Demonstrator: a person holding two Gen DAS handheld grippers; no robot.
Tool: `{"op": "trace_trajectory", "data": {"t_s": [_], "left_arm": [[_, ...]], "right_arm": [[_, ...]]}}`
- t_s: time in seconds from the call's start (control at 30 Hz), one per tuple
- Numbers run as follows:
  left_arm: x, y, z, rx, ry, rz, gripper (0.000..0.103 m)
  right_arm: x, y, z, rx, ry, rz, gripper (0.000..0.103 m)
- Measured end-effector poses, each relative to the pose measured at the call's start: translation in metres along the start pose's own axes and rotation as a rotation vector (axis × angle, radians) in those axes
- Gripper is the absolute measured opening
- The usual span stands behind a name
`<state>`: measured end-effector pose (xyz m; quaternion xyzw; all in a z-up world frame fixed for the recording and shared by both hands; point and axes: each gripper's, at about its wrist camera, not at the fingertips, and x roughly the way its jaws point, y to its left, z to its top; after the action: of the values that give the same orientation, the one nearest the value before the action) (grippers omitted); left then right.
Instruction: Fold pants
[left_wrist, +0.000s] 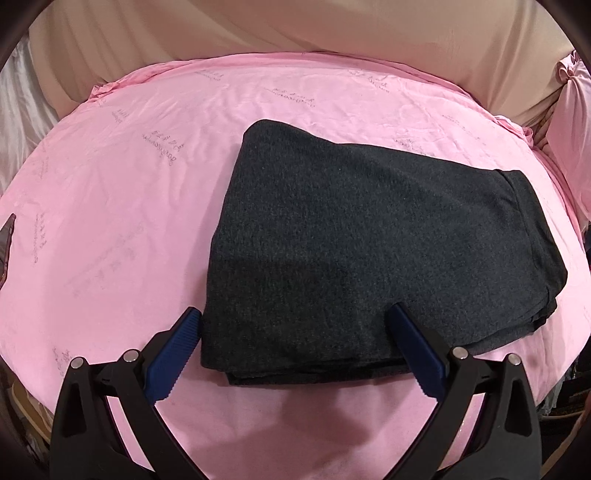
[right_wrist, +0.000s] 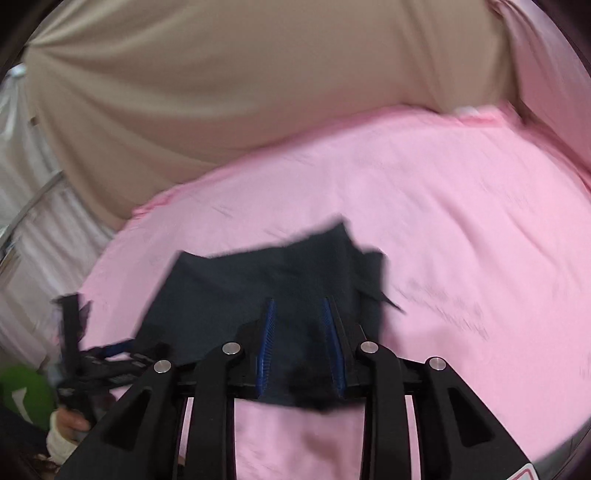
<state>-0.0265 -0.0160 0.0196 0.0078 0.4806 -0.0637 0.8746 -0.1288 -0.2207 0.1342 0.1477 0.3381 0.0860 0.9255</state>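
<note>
Pants (left_wrist: 369, 251) lie folded on pink sheet (left_wrist: 110, 184); left gripper (left_wrist: 295, 321) gapes wide at near edge; right gripper (right_wrist: 299, 328) half-closed over blurred cloth, grip unclear; risk: snagged layer pulls fold apart.

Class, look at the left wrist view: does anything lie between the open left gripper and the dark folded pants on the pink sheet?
Nothing visible does. The left gripper is open, and the pants lie directly between its fingers on the pink sheet.
</note>
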Motion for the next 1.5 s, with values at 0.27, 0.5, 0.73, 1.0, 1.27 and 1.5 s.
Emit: {"op": "trace_trajectory", "data": {"t_s": [0.27,0.5,0.73,1.0,1.27,1.5], "left_arm": [[0.001,-0.001,0.001,-0.012,-0.001,0.003,0.098],[0.008,0.002,0.004,-0.015,0.014,-0.023,0.098],[0.006,0.022,-0.003,-0.086,0.059,-0.115,0.098],[0.001,0.012,-0.004,-0.062,0.048,-0.074,0.098],[0.004,0.015,-0.006,-0.059,0.069,-0.084,0.098],[-0.035,0.051,0.016,-0.120,-0.010,-0.347,0.098]], "right_arm": [[0.097,-0.052,-0.010,0.096,0.151,-0.126,0.010],[0.032,-0.043,-0.019,0.123,0.108,-0.081,0.036],[0.012,-0.054,-0.053,0.173,0.160,-0.050,0.043],[0.012,-0.040,-0.057,0.140,0.150,-0.028,0.012],[0.014,-0.061,-0.071,0.201,0.189,-0.007,0.021],[-0.015,-0.063,-0.042,0.136,0.104,-0.071,0.074]]}}
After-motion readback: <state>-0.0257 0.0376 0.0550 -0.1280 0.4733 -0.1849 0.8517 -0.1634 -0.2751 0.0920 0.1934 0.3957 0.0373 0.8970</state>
